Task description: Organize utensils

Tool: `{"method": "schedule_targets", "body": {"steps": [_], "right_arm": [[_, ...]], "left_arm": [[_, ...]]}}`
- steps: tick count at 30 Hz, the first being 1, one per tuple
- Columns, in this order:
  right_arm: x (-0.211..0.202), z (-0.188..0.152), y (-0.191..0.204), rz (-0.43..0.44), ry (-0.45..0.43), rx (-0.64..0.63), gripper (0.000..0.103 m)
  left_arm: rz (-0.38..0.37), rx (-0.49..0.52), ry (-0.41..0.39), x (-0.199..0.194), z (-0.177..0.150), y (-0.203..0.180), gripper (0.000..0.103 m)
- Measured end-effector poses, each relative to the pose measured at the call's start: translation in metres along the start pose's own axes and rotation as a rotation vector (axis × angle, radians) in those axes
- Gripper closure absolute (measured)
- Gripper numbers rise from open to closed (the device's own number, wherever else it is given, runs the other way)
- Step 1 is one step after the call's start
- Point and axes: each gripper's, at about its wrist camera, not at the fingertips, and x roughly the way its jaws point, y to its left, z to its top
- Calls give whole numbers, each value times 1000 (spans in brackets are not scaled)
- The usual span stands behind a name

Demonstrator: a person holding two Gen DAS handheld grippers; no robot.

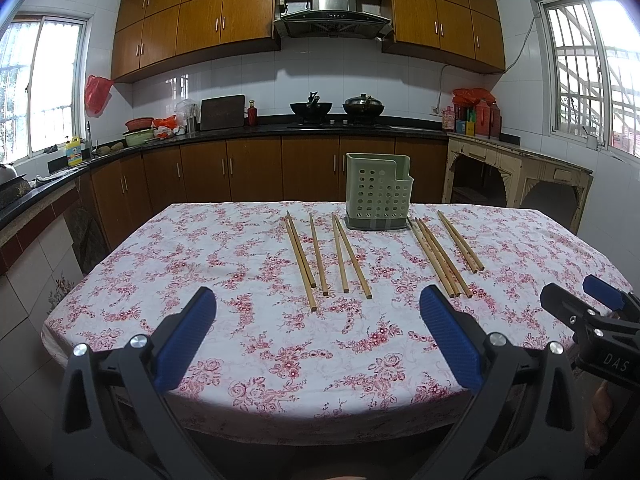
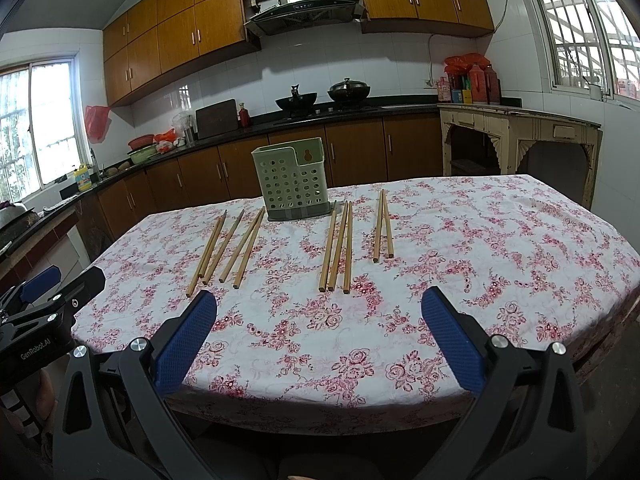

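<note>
Chopsticks (image 1: 340,256) lie loose on the floral tablecloth (image 1: 240,340), none yet in the holder. Nearest me, my left gripper (image 1: 318,336) and right gripper (image 2: 320,336) both hover over the table's front edge, fingers spread wide, holding nothing. Just beyond, the sticks lie in two clusters: left group (image 2: 228,248), right group (image 2: 340,244), with a separate pair (image 2: 383,226) further right. Behind them stands the green perforated holder (image 2: 290,178), upright. I judge the first pick is due: I should come down across one stick near its middle, close squarely, then tip it upright over the holder.
</note>
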Motion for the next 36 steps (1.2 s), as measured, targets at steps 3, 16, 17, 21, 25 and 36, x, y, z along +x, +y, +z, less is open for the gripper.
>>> {"method": "schedule_targets", "body": {"steps": [3,16,17,21,25,36], "right_arm": [[0,0,0,0,0,0,2],[2,0,0,0,2,1,2],[2,0,-1,0,2,1,2],[2,0,-1,-1,4,2,2],[7,2,-3,-3,17,7,2],[61,15,-37,-56,160,107,2]], "left_arm": [[0,1,0,0,0,0,4],[0,1,2,1,0,-1,4],[0,1,2,1,0,-1,4],[4,1,6,2,0,-1,4],[16,6,24,9,0,-4,4],[30,-55,216,76,5,23,4]]}}
